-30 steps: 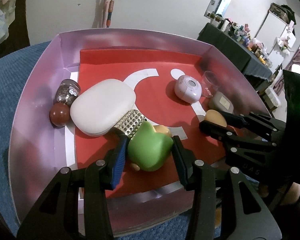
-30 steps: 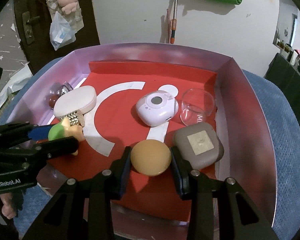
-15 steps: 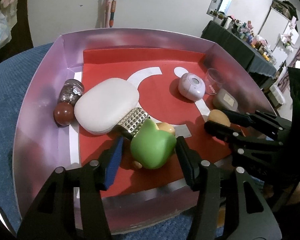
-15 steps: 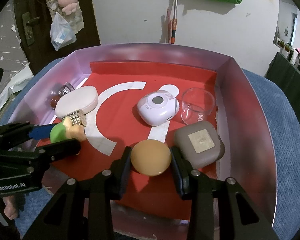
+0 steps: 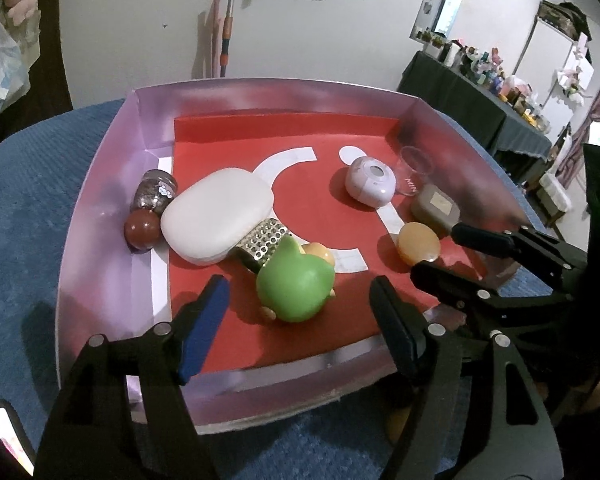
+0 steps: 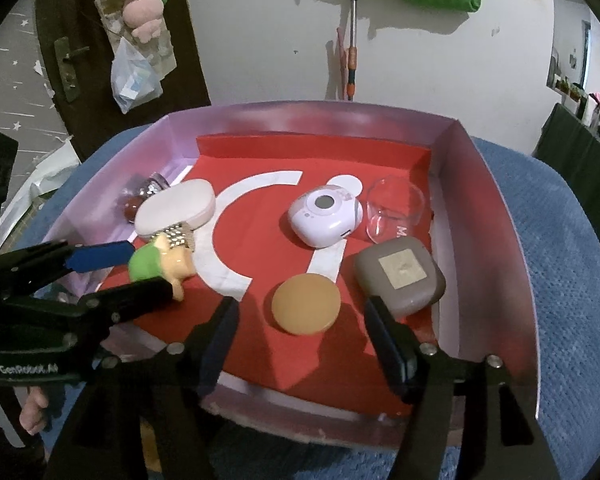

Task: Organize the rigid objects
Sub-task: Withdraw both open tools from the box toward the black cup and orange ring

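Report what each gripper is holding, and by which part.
Nothing. The left gripper has just opened off the green toy; the right gripper has just opened off the orange disc.

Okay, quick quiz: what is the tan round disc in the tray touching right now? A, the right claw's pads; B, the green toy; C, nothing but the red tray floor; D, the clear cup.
C: the tan disc lies on the red tray floor, clear of the right claw.
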Available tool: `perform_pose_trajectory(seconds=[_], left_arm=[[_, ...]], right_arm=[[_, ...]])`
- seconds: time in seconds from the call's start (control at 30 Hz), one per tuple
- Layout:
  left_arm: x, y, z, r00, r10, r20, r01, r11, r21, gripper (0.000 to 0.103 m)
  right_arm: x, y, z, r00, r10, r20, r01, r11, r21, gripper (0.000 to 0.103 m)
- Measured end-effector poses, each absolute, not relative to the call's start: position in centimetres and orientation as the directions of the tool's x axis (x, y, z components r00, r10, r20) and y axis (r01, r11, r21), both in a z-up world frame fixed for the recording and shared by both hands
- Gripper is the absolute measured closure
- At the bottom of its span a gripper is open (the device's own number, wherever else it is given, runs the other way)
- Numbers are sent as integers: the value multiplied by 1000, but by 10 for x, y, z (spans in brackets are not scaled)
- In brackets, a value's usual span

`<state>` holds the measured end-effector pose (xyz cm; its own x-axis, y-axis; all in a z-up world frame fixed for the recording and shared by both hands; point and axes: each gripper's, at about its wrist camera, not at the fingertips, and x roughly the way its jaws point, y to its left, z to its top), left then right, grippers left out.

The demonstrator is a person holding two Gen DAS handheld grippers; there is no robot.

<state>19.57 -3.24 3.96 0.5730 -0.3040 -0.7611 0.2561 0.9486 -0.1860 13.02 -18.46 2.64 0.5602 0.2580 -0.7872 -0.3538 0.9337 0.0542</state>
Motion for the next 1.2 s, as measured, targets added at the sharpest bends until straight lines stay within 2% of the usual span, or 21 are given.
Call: perform_pose_trajectory(seconds=[0.07, 0.2, 0.37, 0.5, 0.67, 0.8, 0.87, 1.2], left_arm=[[193, -31, 43, 579, -303, -757, 253, 949, -187, 31], [186, -27, 50, 599, -299, -743, 248, 951, -183, 26], [176, -27, 58, 614, -299, -731, 251, 951, -178, 24], [166, -27, 63, 645, -267, -716, 241, 960, -141, 10], [157, -24, 68, 660, -267, -703, 242, 960, -138, 10], [149, -20, 70, 674, -245, -696, 229, 966, -118, 8], [146, -19, 72, 678, -241, -694, 226, 967, -115, 2], [129, -13, 75, 709, -230, -666, 214, 971, -108, 0]], right_arm=[[125, -184, 30, 567, 268, -779, -360, 931, 58, 34], [116, -184, 37, 583, 284, -761, -368, 928, 65, 24], [104, -184, 46, 602, 295, -742, -377, 924, 62, 17], [95, -184, 53, 616, 307, -726, -384, 921, 64, 9], [86, -188, 60, 628, 332, -704, -391, 917, 85, 2], [79, -191, 63, 635, 344, -692, -393, 915, 94, 0], [77, -192, 65, 638, 351, -686, -395, 913, 100, 0], [50, -202, 74, 674, 377, -635, -387, 913, 132, 0]])
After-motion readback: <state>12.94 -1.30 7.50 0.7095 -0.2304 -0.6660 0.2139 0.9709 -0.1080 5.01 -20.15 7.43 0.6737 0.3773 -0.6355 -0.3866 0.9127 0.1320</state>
